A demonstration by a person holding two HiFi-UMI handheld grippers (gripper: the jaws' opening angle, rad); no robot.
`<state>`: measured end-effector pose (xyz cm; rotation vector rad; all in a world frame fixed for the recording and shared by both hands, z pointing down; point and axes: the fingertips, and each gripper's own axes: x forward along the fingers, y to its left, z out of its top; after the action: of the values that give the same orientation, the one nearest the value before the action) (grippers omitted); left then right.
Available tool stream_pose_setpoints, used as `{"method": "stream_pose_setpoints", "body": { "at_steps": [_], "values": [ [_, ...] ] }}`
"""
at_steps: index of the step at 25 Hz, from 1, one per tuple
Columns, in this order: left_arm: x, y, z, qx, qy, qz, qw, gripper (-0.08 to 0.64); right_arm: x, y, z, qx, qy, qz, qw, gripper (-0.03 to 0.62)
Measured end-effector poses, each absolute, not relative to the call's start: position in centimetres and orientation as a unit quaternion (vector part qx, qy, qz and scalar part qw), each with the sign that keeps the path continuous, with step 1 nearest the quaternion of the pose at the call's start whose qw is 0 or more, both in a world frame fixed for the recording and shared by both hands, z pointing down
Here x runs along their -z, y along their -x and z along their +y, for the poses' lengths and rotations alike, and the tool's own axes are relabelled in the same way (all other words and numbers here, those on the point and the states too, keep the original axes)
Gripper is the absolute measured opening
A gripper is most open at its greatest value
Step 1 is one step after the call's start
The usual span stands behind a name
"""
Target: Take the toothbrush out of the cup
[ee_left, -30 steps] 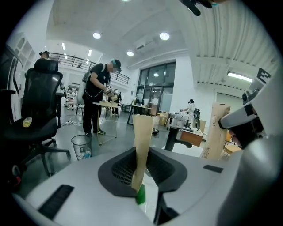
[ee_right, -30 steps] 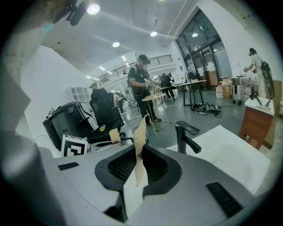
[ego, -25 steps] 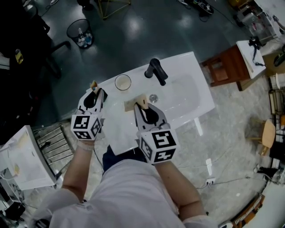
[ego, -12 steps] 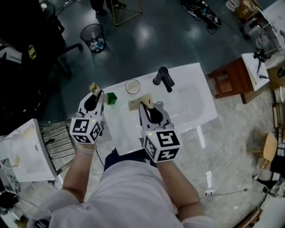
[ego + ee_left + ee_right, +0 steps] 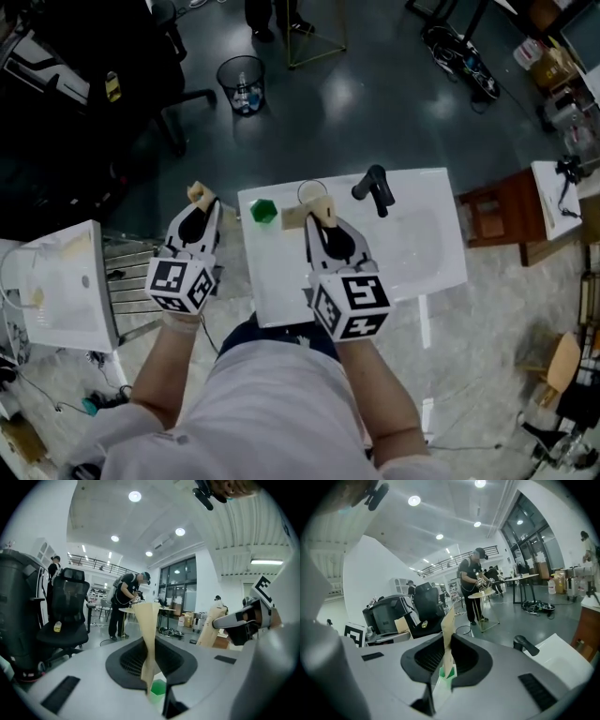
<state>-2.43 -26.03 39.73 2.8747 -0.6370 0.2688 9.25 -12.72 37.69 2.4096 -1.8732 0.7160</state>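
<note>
Left gripper [image 5: 198, 195] has just been closing on nothing, right gripper [image 5: 319, 212] pressed together too, both empty; cup [image 5: 309, 188] at the basin's [image 5: 281, 281] far edge, toothbrush unseen, so open right and come straight down.

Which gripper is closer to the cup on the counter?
Right. The right gripper sits just before the cup, overlapping it in head view; the left gripper, fingers just closing on nothing, is beyond the left edge of the counter.

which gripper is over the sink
The right gripper, tips over the sink beside the cup. The left gripper, its empty jaws just closing, is past the sink's left edge.
</note>
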Motion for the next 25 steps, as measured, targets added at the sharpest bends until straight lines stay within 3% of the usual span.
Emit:
{"method": "stream_pose_setpoints", "body": {
  "at_steps": [25],
  "values": [
    [-32.9,20.0,-27.9,-0.047,-0.922,-0.378,0.071,0.051,-33.1,0.8,-20.2,-0.186,-0.674,-0.715,0.017,0.052]
  ]
}}
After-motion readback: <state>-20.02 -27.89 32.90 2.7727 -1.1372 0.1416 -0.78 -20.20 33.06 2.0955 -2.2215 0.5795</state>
